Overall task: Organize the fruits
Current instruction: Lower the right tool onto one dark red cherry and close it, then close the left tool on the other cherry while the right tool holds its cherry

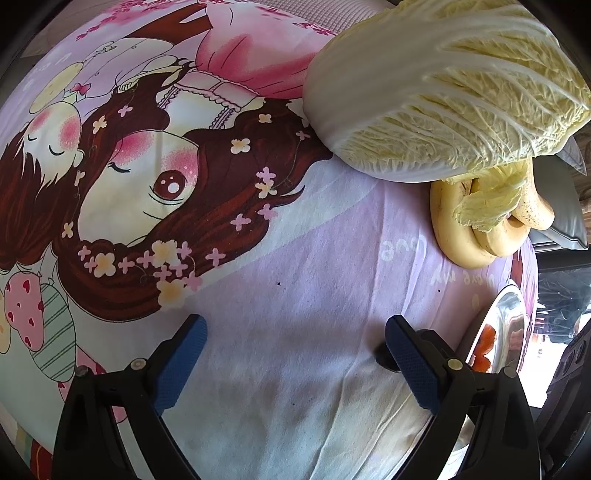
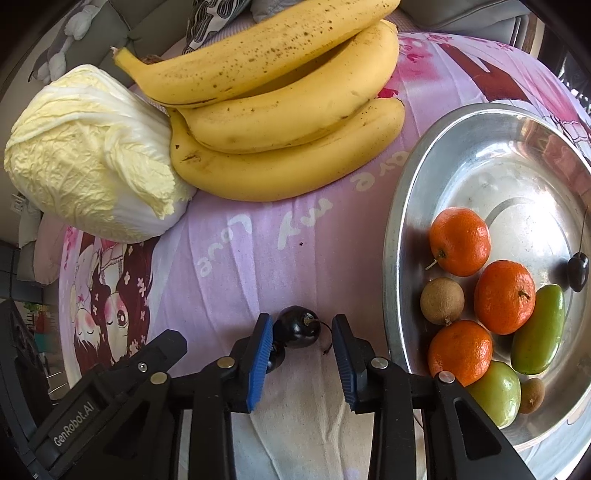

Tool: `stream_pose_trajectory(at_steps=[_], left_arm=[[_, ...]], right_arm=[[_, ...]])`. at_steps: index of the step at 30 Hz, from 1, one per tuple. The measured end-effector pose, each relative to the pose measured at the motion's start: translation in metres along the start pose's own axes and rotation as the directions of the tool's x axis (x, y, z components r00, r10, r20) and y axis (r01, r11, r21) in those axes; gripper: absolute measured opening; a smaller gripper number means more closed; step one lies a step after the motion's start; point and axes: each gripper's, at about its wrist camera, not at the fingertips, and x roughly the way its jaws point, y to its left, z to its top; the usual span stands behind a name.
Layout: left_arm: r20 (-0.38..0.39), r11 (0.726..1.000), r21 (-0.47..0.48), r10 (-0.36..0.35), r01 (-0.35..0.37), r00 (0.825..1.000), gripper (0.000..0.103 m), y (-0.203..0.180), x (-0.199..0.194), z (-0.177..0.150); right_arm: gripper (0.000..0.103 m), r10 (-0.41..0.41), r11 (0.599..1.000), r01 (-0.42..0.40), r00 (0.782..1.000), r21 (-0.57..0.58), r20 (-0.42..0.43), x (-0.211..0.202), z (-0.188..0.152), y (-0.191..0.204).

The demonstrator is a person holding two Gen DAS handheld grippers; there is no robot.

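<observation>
In the right wrist view a dark cherry (image 2: pixel 297 326) lies on the pink cartoon cloth (image 2: pixel 229 243), just ahead of my right gripper (image 2: pixel 302 326). Its jaws are open around it; the left pad touches it, the right pad stands apart. A second dark cherry (image 2: pixel 276 357) sits behind the left pad. A steel plate (image 2: pixel 413 177) at right holds three tangerines (image 2: pixel 460 242), two green fruits (image 2: pixel 539 330), brown longans (image 2: pixel 442 301) and a cherry (image 2: pixel 578 271). A banana bunch (image 2: pixel 280 122) lies beyond. My left gripper (image 1: pixel 295 339) is open and empty over the cloth.
A napa cabbage (image 2: pixel 92 155) lies left of the bananas; it also shows in the left wrist view (image 1: pixel 443 92), with the bananas (image 1: pixel 476 229) under its leaves and the plate's rim (image 1: pixel 506 325) at right. Grey sofa cushions (image 2: pixel 122 22) stand behind.
</observation>
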Motion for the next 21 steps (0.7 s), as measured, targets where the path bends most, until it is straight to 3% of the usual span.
stream_pose_trajectory(at_steps=[16,18,21], left_arm=[[0.015,1.000,-0.016,-0.019,0.019,1.000,0.097,-0.007,-0.003,-0.019],[0.021,1.000,-0.005,-0.026,0.026,0.999,0.086,-0.010,-0.007,-0.021],[0.005,0.999,0.004,-0.050,0.050,0.999,0.083,-0.016,-0.005,-0.024]], right_arm=[[0.030,0.057,0.998,-0.057,0.998,0.009,-0.001,0.004,-0.007,-0.006],[0.030,0.058,0.998,-0.058,0.998,0.009,0.003,0.000,-0.009,-0.008],[0.030,0.050,0.999,-0.050,0.999,0.009,0.019,-0.010,-0.011,-0.013]])
